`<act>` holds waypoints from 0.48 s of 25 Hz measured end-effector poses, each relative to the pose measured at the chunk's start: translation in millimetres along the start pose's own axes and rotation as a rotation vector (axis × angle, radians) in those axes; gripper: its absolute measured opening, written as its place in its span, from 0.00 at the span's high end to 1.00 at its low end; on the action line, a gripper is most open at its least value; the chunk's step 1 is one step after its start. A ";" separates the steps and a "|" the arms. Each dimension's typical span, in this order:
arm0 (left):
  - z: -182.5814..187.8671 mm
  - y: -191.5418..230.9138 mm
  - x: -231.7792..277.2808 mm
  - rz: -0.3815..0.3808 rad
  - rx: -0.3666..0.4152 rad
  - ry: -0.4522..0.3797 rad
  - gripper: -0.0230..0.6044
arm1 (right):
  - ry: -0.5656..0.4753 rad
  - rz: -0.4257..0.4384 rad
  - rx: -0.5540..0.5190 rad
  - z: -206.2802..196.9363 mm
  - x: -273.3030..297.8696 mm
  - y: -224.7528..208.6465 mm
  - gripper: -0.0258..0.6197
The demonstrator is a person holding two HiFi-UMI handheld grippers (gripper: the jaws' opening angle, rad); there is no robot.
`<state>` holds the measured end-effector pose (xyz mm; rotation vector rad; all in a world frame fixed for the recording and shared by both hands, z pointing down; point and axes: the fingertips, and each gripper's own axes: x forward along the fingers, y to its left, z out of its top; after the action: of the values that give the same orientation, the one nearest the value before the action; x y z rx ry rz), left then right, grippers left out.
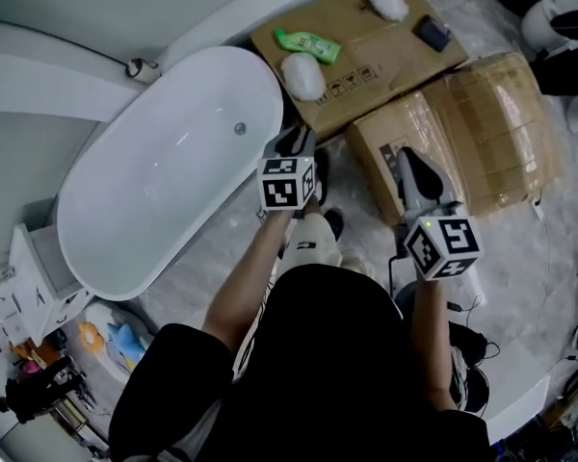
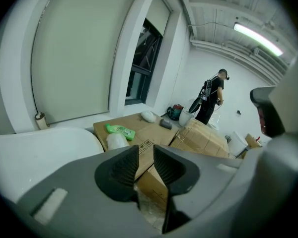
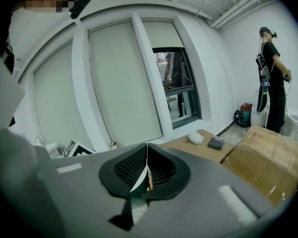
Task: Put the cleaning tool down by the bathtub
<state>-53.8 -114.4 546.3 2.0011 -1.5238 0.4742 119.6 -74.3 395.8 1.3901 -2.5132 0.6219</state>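
Note:
A white bathtub (image 1: 164, 171) lies at the left of the head view. Beyond its far end is a flat cardboard sheet (image 1: 366, 61) carrying a green bottle (image 1: 306, 44), two white fluffy pads (image 1: 303, 75) (image 1: 386, 1) and a dark grey block (image 1: 432, 33). My left gripper (image 1: 291, 142) hangs by the tub's far end, short of the nearer pad. Its jaws stand apart with nothing between them (image 2: 146, 150). My right gripper (image 1: 407, 159) hovers over a wrapped brown box (image 1: 482, 133). Its jaws meet at the tips and hold nothing (image 3: 147, 145).
A person (image 2: 211, 100) stands far off past the boxes. A white fixture (image 1: 551, 17) sits at the top right. Small clutter and a cabinet (image 1: 39, 287) crowd the tub's near end. Cables lie on the marble floor (image 1: 549, 287) at the right.

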 end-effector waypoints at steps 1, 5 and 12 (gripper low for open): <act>2.6 -2.2 -9.3 0.000 0.001 -0.016 0.82 | -0.009 0.009 0.000 1.4 -5.1 3.6 0.94; 15.0 -12.3 -43.4 0.004 0.023 -0.076 0.84 | -0.059 0.050 0.006 11.1 -23.0 16.8 0.94; 50.5 -29.1 -84.9 0.006 0.070 -0.172 0.85 | -0.130 0.098 -0.011 35.3 -32.8 28.7 0.94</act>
<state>-53.4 -77.0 450.3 2.1386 -1.6369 0.3696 113.9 -51.9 344.6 1.3510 -2.6961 0.5501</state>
